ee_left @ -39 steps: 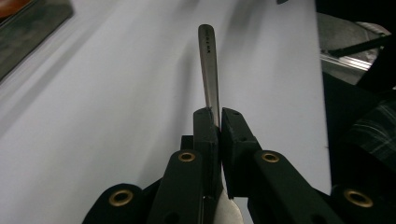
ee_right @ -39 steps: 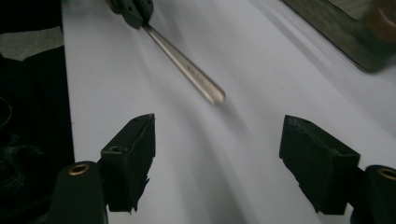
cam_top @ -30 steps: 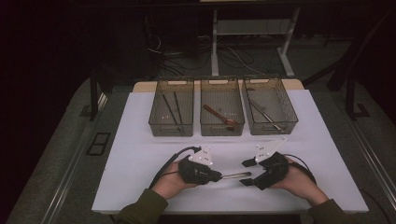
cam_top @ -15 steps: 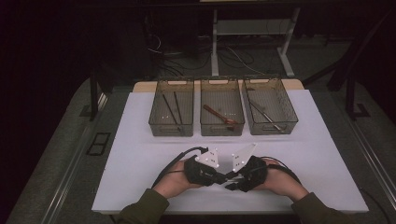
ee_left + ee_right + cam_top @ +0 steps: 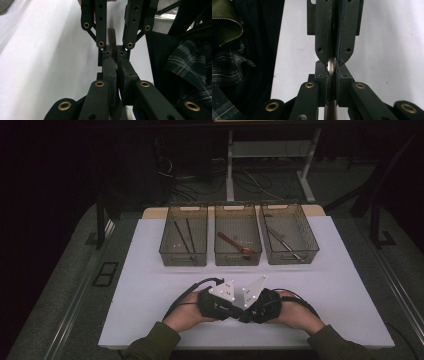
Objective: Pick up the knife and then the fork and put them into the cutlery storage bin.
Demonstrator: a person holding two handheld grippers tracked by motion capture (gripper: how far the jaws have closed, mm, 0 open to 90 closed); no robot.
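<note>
At the front middle of the white table [image 5: 150, 285] my two grippers meet tip to tip. A thin metal utensil [image 5: 331, 67] runs between them. My left gripper [image 5: 234, 312] is shut on one end; its jaws [image 5: 116, 68] stand pressed together around the thin metal. My right gripper [image 5: 248, 314] has just been closing and its pads now press on the shiny handle [image 5: 111, 37]. In the right gripper view the left gripper [image 5: 334, 56] comes down from the top, nose to nose with my right gripper [image 5: 331, 75].
Three clear brown bins stand in a row at the back: the left one [image 5: 170, 251] holds black chopsticks [image 5: 182, 237], the middle one [image 5: 221, 256] a wooden spoon [image 5: 235, 243], the right one [image 5: 311, 245] metal cutlery [image 5: 284, 244]. A person's sleeves and plaid clothing border the table's front edge.
My right gripper has moved left up to the left gripper, and its jaws have closed onto the free end of the metal utensil. The left gripper has stayed put.
</note>
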